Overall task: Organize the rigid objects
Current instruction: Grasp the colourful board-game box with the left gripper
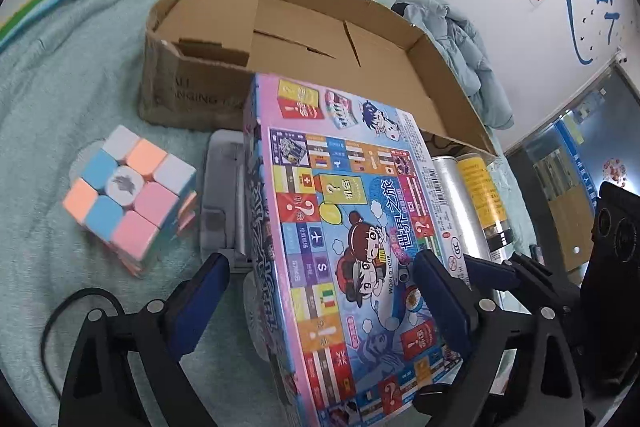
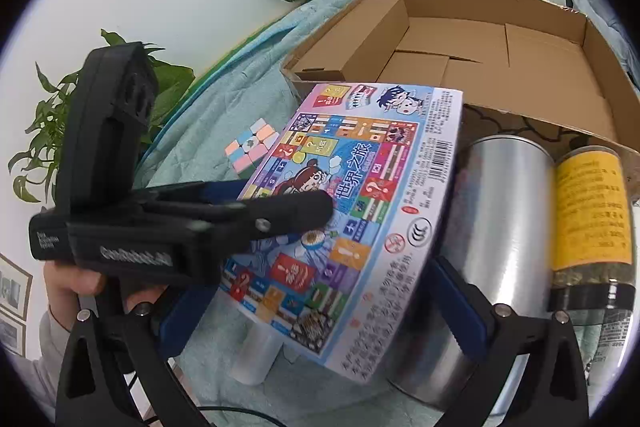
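Board-game box (image 1: 344, 227) lay tilted before the cardboard carton (image 1: 320, 39), long axis toward it. Left tool (image 1: 320, 291) straddled its near end, released, nearer. Right tool (image 2: 320, 307) released below its edge, beside a steel can (image 2: 500, 227).

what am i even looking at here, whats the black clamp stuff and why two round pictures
No robot here: a person holds a hand-held two-finger gripper in each hand, each carrying a fisheye camera that looks along its fingers, hence two round pictures. The left gripper straddles a colourful board game box; whether its pads press it is unclear. The right gripper reaches in from the other side, jaws open around that box's near end. On the teal blanket lie a pastel puzzle cube, a silver can and a yellow-labelled jar, before an open cardboard box.
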Demonstrator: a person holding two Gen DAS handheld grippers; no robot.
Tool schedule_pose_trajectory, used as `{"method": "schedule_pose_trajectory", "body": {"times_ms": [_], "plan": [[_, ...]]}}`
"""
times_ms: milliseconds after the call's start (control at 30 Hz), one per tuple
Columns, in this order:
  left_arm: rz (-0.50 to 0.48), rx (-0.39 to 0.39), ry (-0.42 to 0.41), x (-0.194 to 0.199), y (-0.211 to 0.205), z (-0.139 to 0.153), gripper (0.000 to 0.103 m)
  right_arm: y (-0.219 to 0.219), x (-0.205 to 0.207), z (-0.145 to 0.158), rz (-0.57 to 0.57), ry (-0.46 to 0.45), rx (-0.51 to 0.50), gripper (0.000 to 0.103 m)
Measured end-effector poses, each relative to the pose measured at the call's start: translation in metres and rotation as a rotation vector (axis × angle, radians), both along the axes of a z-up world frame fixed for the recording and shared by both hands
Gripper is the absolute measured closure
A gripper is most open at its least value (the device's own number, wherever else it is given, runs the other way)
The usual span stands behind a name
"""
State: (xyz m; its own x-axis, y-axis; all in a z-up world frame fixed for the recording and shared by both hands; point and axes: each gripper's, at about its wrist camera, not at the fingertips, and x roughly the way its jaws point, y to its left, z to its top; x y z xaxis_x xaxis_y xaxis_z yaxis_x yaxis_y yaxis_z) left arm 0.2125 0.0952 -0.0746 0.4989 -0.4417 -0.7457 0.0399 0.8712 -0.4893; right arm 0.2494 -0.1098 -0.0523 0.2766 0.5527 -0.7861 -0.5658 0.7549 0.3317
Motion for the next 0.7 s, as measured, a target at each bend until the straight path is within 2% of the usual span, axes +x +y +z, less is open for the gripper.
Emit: {"method": "schedule_pose_trajectory", "body": {"times_ms": [100,167,233,433,600,667,700], "plan": [[-0.012,-0.028,-0.007,0.003,0.0,-0.002,0.021,0.013,0.006,-0.005,-0.003,-0.013,-0.054,0.0],[-0.019,0.008,-0.02,0.003,-0.003,0.001,0.024,0.018,0.008,-0.01,-0.003,-0.008,-0.075,0.0],[-0.017,0.026,-0.024,0.003,-0.004,0.002,0.024,0.024,0.008,-0.015,-0.014,-0.02,-0.107,0.0],[-0.01,0.017,-0.029,-0.001,0.001,0.002,0.026,0.025,0.012,-0.015,-0.061,-0.046,-0.091,0.0],[0.076,0.107,-0.054,-0.013,0.014,0.013,0.027,0.028,0.015,-0.014,-0.067,-0.059,-0.1,0.0],[0.048,0.049,-0.036,-0.01,0.016,0.01,0.036,0.029,0.016,-0.014,-0.068,-0.061,-0.099,0.0],[0.041,0.038,-0.031,-0.009,0.014,0.009,0.035,0.029,0.016,-0.014,-0.069,-0.061,-0.101,0.0]]}}
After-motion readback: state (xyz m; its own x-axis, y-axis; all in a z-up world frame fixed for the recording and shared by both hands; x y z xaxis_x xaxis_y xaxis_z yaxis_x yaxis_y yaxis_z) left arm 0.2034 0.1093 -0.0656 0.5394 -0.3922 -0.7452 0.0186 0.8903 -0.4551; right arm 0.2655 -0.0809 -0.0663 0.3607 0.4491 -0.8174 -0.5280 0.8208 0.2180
